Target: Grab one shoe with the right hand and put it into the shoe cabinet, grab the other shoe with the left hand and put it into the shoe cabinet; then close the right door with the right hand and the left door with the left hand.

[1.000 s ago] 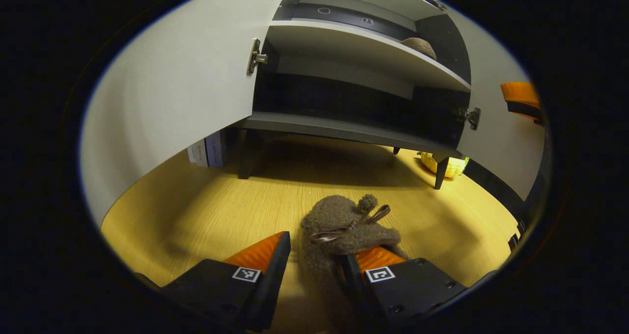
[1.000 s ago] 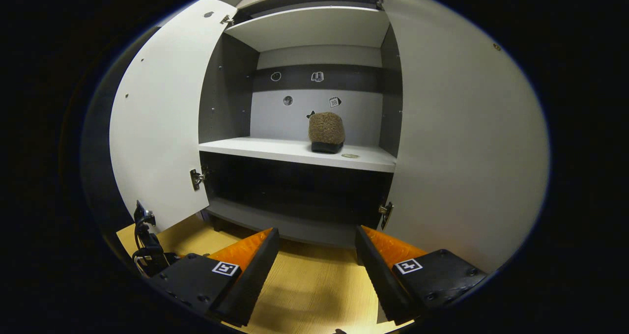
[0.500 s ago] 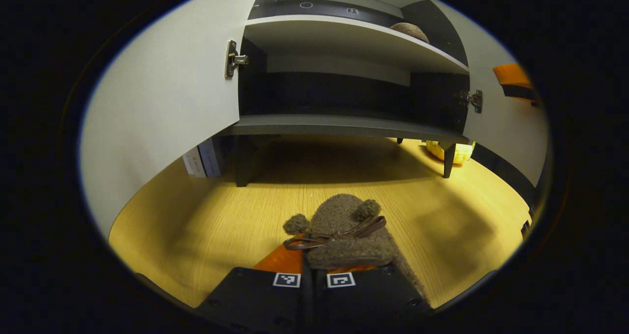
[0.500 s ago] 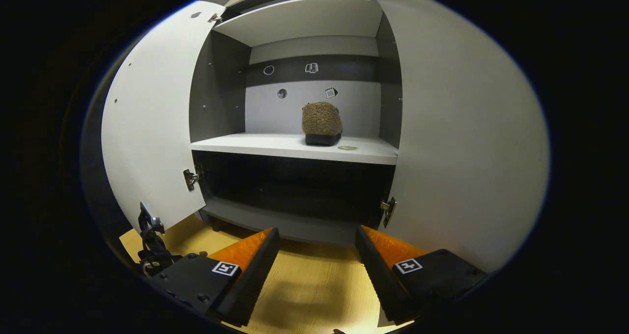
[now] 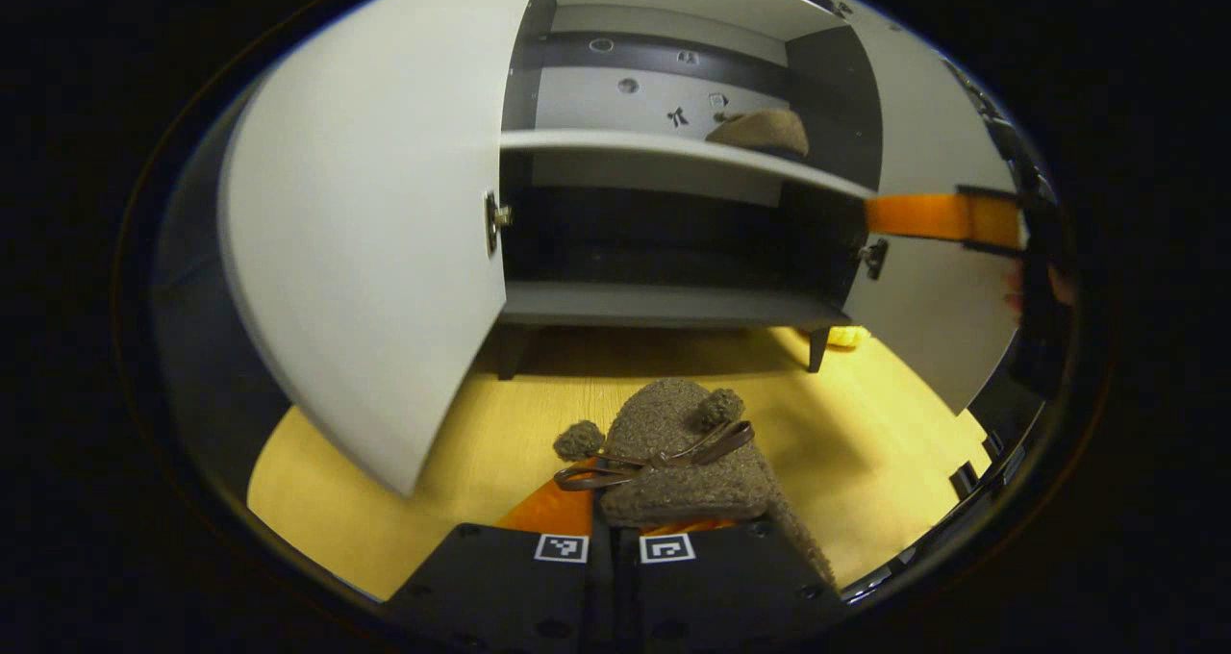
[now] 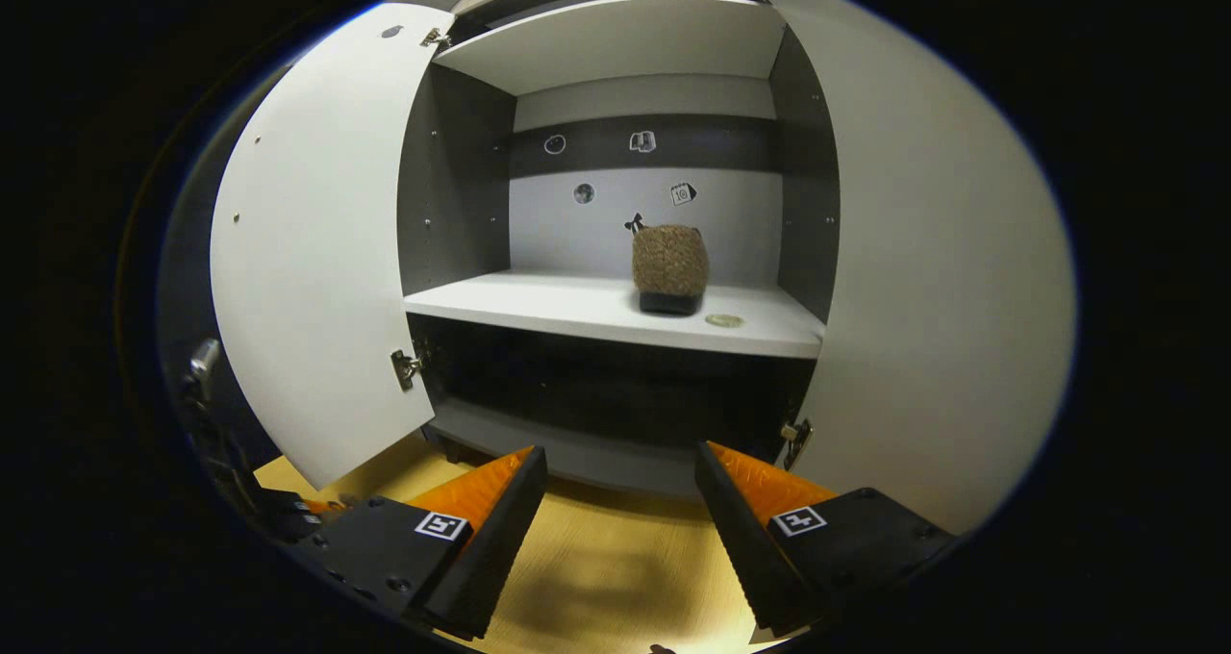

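Note:
A fuzzy brown shoe (image 5: pixel 678 452) with a brown bow and pompoms sticks out ahead of my left gripper (image 5: pixel 615 529), which is shut on its heel end over the wooden floor (image 5: pixel 404 481). The shoe cabinet (image 5: pixel 664 303) stands ahead with both doors swung open. A second brown shoe (image 5: pixel 760 132) sits on the cabinet's middle shelf, also seen as the shoe (image 6: pixel 670 267) in the right gripper view. My right gripper (image 6: pixel 620 462) is open with nothing between its fingers, low in front of the cabinet (image 6: pixel 615 313). Its orange finger (image 5: pixel 938 216) shows at the right of the left gripper view.
The left door (image 5: pixel 365 250) juts toward me beside the held shoe. The right door (image 6: pixel 947 279) stands close by my right gripper. A small round disc (image 6: pixel 723 320) lies on the shelf near the shoe. A yellow object (image 5: pixel 848 337) lies under the cabinet.
My left gripper closed on the shoe on the floor, then rose with it and turned toward the shelf. The right gripper stayed open and barely shifted.

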The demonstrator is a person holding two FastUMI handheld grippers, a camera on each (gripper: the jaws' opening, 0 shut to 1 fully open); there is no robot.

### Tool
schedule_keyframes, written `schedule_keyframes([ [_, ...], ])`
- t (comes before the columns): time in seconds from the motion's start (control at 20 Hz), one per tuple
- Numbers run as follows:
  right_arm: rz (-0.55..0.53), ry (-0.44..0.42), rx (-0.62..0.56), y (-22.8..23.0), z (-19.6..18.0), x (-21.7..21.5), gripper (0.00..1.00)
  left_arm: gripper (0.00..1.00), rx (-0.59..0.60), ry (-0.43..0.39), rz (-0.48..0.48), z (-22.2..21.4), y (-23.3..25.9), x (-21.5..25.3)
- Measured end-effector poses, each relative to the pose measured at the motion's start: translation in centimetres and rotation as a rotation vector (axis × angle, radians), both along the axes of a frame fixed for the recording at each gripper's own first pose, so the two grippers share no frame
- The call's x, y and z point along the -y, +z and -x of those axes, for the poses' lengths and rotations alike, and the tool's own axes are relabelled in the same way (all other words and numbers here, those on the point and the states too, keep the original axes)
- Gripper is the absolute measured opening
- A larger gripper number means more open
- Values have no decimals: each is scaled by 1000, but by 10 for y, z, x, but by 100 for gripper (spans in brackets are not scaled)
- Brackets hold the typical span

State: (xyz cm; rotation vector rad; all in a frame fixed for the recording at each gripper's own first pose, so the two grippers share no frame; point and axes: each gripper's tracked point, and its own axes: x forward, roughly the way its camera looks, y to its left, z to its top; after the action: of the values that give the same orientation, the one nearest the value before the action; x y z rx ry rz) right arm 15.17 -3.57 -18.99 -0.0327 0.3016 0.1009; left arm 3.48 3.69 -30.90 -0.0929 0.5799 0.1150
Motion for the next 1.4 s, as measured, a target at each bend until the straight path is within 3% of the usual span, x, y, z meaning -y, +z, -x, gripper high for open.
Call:
schedule_keyframes([
  [0.35, -4, 67, -6, 19, -18, -19, 99, 5, 73, 35, 3, -9, 154, 7],
  [0.65, -53, 124, -25, 21, -13, -28, 98, 5, 151, 43, -133, -89, 241, -10],
  [1.05, -45, 183, -92, -4, -3, -26, 99, 5, 202, -25, -215, -240, 281, -13],
  [1.25, -49, 194, -105, -8, -10, -19, 99, 5, 193, -60, -196, -310, 272, -18],
  [1.4, -78, 180, -102, -4, -13, -13, 99, 5, 156, -64, -279, -359, 255, -29],
])
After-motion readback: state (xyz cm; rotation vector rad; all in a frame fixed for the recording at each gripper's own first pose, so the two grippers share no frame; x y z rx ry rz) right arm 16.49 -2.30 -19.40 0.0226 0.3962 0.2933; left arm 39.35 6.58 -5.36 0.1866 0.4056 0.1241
